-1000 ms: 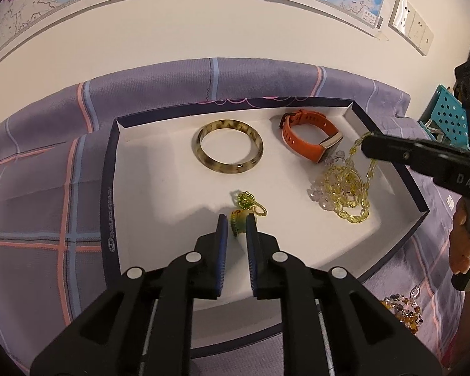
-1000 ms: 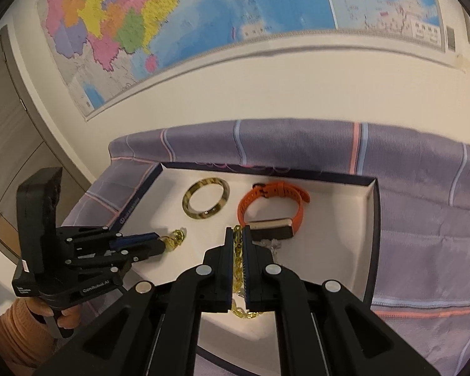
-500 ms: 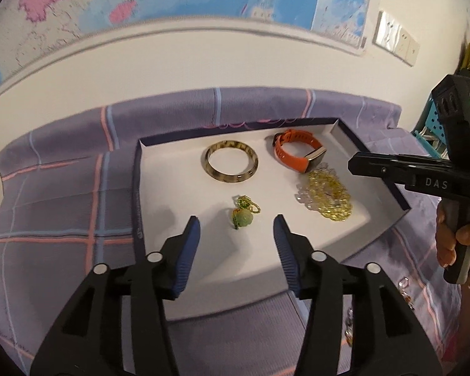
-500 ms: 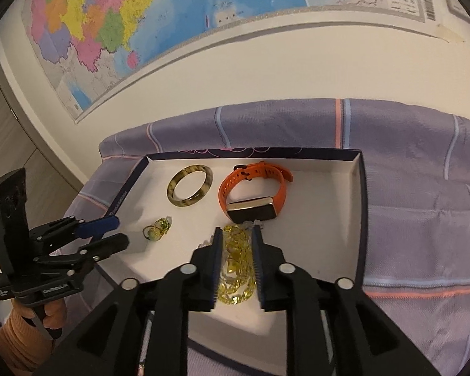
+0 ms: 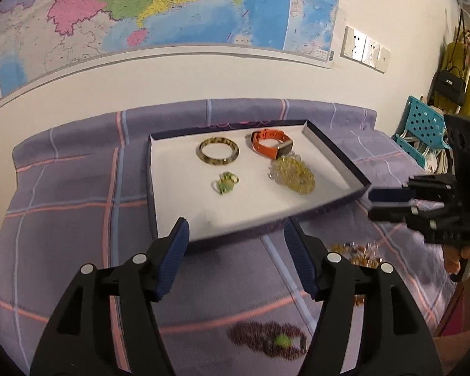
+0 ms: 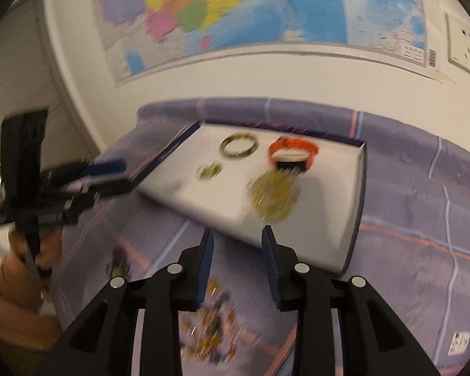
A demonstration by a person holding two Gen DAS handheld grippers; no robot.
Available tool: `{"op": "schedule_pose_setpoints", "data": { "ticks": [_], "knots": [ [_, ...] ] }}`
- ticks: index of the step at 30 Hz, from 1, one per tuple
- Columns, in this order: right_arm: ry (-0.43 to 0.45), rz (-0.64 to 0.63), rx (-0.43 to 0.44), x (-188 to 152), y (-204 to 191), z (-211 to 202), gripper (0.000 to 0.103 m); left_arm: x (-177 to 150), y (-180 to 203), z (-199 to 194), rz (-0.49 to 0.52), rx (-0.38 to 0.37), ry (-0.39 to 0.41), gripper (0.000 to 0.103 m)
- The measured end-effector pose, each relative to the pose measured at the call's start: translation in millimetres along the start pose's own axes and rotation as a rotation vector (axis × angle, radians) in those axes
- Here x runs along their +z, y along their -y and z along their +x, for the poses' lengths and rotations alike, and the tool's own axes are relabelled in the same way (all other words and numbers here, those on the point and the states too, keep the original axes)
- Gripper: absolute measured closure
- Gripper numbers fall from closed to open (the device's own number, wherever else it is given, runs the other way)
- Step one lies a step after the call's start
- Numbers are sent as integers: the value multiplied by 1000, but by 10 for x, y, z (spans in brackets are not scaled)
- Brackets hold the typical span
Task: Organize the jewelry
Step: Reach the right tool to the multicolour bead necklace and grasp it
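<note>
The left claw (image 5: 236, 244) hangs over the purple plaid cloth (image 5: 62, 206) just near of the tray (image 5: 159, 188), its jaws opening with nothing between them. The right claw (image 6: 238, 247) is also empty, jaws opening, above the tray's near edge; this view is blurred. In the white tray lie four pieces: a mottled bangle (image 5: 218, 151) at far left, an orange watch (image 5: 271, 143) at far right, a small green charm (image 5: 225, 185) near of the bangle, and a heap of yellow chain (image 5: 293, 172) near of the watch, touching it. On the cloth outside the tray, a dark bead bracelet (image 5: 266, 340) lies near the left claw, and amber beads (image 5: 355, 249) to its right.
</note>
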State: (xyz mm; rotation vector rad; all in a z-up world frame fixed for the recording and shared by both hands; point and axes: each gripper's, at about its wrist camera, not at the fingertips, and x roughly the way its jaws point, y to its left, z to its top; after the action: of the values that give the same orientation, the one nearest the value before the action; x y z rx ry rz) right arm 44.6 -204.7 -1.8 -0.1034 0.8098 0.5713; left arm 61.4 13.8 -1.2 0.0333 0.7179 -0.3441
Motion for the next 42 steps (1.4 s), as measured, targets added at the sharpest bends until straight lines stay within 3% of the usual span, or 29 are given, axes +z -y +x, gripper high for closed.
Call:
{"op": "schedule_pose_setpoints", "data": {
  "ticks": [8, 12, 15, 20, 33, 42],
  "knots": [
    [-102, -13, -15, -410, -191, 180, 75, -282, -26, -74, -66, -25, -22, 38],
    [-125, 17, -27, -480, -176, 294, 82, -383, -37, -110, -92, -32, -31, 38],
    [-117, 22, -27, -480, -192, 307, 84, -423, -43, -130, -101, -38, -34, 38],
    [-105, 34, -27, -471, -169, 280, 97, -444, -17, -131, -97, -40, -39, 38],
    [-8, 111, 52, -336, -73, -60, 96, -515, -18, -166, -97, -52, -49, 38],
    [5, 167, 81, -383, 58, -200, 99, -541, 3, -158, -102, -66, -54, 37]
  ]
}}
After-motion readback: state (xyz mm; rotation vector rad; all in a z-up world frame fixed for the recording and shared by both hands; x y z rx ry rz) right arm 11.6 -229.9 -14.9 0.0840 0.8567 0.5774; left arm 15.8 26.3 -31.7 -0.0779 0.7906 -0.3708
